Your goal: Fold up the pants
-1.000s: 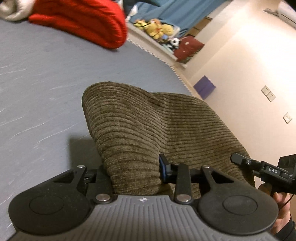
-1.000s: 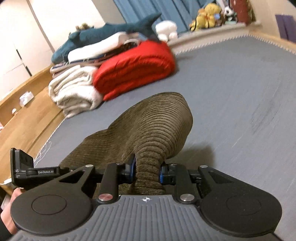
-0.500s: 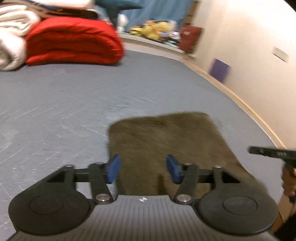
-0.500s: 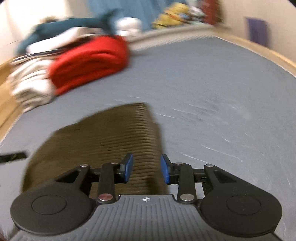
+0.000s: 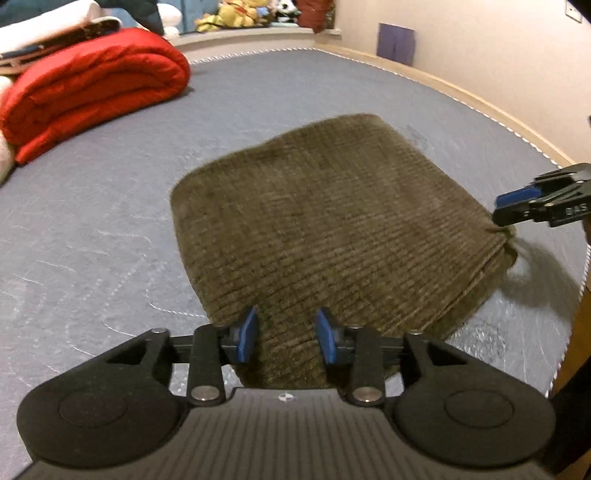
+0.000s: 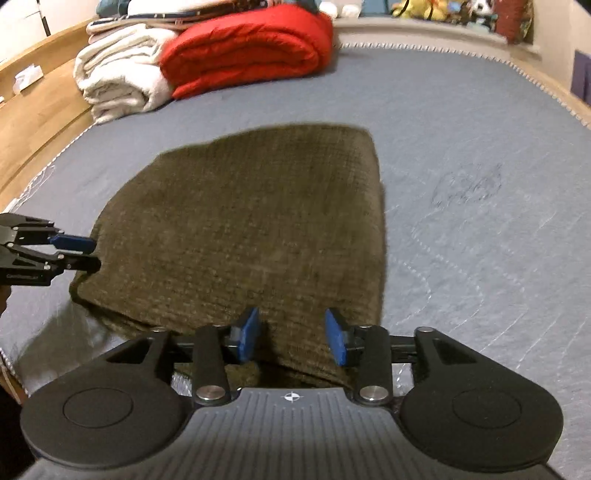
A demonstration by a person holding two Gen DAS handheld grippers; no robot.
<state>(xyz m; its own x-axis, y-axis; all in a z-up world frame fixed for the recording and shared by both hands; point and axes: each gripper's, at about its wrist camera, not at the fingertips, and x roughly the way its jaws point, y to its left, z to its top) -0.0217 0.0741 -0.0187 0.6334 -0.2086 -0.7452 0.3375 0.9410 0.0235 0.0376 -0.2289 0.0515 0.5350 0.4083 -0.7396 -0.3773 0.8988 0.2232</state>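
The olive corduroy pants [image 5: 332,221] lie flat as a folded rectangle on the grey bed [image 5: 92,240]. My left gripper [image 5: 286,334] hovers at the bundle's near edge, open, its blue pads apart and not pressing the cloth. The right gripper's tip [image 5: 517,206] shows at the bundle's right corner. In the right wrist view the pants [image 6: 240,229] fill the middle. My right gripper [image 6: 293,336] sits over their near edge, its jaws opening, with cloth below the gap and the pads clear of it. The left gripper [image 6: 74,251] points in from the left.
A rolled red quilt [image 6: 247,48] and folded white blankets [image 6: 118,81] are stacked at the far end of the bed. A wooden bed frame [image 6: 40,122] runs along the left. Plush toys [image 5: 236,18] line the far ledge. A wall [image 5: 480,48] borders the right side.
Both grippers were shut on the raised pants fold a second ago. They have let go and drawn back, and the cloth has settled flat on the bed.
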